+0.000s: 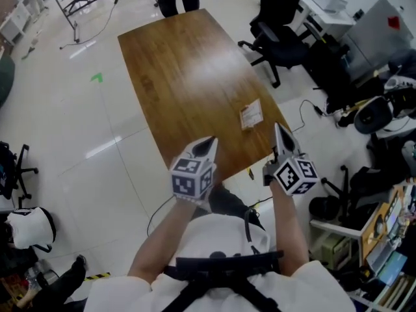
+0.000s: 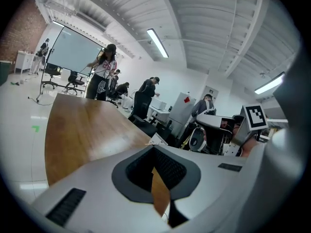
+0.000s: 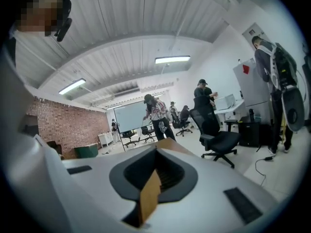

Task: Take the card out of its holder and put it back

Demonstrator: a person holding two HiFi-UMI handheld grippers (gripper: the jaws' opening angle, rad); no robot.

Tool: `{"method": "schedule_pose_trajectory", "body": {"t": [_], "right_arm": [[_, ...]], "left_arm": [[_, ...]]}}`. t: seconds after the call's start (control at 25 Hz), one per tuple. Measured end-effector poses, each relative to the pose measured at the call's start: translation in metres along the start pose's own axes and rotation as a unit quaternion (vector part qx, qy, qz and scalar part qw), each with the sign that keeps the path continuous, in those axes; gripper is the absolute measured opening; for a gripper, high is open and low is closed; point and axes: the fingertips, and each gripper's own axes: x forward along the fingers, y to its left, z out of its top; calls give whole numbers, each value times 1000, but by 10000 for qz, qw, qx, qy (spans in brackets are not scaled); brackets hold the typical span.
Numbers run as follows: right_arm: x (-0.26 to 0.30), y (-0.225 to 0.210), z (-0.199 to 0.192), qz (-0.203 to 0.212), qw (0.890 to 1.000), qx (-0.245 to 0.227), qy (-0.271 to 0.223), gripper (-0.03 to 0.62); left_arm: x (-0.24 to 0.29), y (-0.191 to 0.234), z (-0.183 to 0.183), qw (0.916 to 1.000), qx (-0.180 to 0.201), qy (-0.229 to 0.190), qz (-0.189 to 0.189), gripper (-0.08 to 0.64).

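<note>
The holder (image 1: 251,116) lay on the table (image 1: 175,64), card seemingly inside; left gripper (image 1: 209,143) and right gripper (image 1: 279,130) hovered short of it, all 2 closed on nothing, probably parked clear.

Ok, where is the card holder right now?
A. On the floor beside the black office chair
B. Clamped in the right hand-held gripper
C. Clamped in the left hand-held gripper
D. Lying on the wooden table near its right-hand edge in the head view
D: the card holder lies flat on the wooden table, apart from the left hand-held gripper and the right hand-held gripper, both shut on nothing.
</note>
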Motion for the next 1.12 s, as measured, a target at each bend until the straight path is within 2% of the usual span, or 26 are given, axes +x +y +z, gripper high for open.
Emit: {"method": "schedule_pose_trajectory", "body": {"t": [0.28,0.44,0.88,1.12], "right_arm": [[-48,6,-34,244,9971,651,295,-3],[-64,0,-47,144,9958,857,284,-5],[-82,-10,-46,461,9954,722,419,-5],[-81,-19,-42,597,9908,1158,355,-5]], "left_arm": [[-6,-37,-8,9998,184,-18,-94,-4],[-9,-49,-6,9997,231,-104,-3,-5],[4,-102,-14,9990,412,-164,66,-3],[5,-109,-16,9989,413,-158,178,-3]]}}
